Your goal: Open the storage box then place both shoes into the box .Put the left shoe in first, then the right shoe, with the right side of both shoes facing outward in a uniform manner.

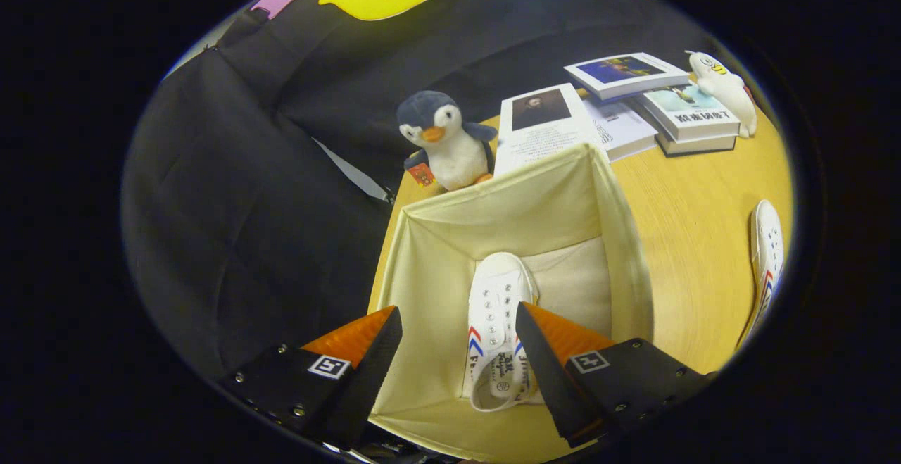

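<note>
— Where was the second shoe?

— On the bench, off to the right of my fingers, outside the storage box, its long axis running away from me.

— And the first?

— Lying on the box floor, toe pointing away; that shoe sat below and between my fingertips.

— Holding anything?

— No. My fingers stood spread wide, gripping nothing, hovering over the open box. I judged I'd need to swing right next.

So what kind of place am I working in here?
Likely a staged tabletop booth: a wooden table against black cloth, with books, a plush penguin and a fabric storage box. The gripper hangs open above it.
</note>
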The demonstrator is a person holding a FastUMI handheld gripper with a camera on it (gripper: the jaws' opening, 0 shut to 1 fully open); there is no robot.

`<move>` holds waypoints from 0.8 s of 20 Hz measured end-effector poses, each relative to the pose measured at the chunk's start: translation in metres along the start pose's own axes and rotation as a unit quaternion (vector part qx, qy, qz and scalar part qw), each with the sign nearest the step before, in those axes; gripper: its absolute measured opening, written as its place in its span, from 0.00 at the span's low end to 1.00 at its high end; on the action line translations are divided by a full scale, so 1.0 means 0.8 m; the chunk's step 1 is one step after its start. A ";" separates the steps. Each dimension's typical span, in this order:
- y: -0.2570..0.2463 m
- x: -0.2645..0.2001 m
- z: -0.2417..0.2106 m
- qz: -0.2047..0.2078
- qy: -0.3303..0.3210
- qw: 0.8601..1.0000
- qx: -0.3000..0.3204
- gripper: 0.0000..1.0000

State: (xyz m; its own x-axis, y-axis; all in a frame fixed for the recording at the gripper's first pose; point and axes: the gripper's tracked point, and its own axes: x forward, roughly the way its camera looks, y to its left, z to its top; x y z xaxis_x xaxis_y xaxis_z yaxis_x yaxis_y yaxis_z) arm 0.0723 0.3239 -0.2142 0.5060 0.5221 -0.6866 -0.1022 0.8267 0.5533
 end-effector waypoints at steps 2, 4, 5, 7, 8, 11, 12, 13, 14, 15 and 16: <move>-0.006 -0.021 0.011 0.004 -0.009 1.000 -0.018 0.97; -0.016 -0.042 0.021 0.004 -0.019 0.999 -0.035 0.97; -0.021 -0.054 0.025 0.004 -0.023 0.999 -0.040 0.97; -0.037 -0.075 0.038 0.004 -0.031 0.998 -0.046 0.97; -0.046 -0.085 0.044 0.001 -0.036 0.998 -0.049 0.97; -0.080 -0.112 0.061 -0.014 -0.050 0.997 -0.055 0.97; -0.092 -0.120 0.063 -0.019 -0.051 0.997 -0.055 0.97; -0.105 -0.128 0.065 -0.026 -0.052 0.997 -0.057 0.98; -0.121 -0.135 0.066 -0.036 -0.052 0.996 -0.060 0.98; -0.137 -0.142 0.066 -0.047 -0.051 0.996 -0.062 0.98; -0.151 -0.149 0.066 -0.055 -0.050 0.995 -0.063 0.98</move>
State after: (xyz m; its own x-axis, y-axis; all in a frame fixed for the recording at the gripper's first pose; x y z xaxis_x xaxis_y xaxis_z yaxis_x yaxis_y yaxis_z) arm 0.0694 0.1505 -0.1747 0.6017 0.4090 -0.6860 -0.1456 0.9007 0.4093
